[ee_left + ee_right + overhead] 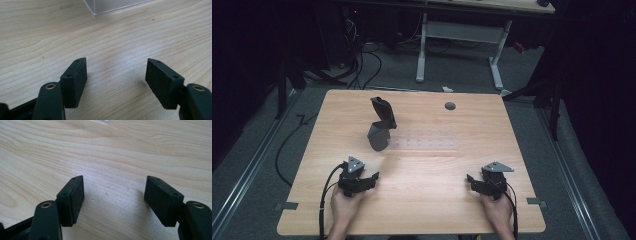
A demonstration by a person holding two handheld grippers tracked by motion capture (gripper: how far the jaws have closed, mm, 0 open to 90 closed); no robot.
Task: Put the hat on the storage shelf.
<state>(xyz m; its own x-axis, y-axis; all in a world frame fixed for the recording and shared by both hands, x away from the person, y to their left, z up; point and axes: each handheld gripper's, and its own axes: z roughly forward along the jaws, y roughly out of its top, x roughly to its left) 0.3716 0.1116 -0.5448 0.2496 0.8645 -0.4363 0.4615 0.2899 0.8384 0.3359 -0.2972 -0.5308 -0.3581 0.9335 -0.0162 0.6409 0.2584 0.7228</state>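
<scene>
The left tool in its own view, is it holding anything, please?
No, the left tool stands open, with bare wooden table between its pads.

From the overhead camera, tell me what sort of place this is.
Probably a lab or workshop recording station: a light wooden table on grey carpet, black cables trailing across the floor, and a white-legged workbench behind, with dark surroundings.

Pale wood-grain table (422, 165) — smooth; tongs' pads (76, 82) — matt black.

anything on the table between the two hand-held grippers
Nothing: in the high view, bare wooden table runs from the left hand-held gripper to the right hand-held gripper.
</scene>
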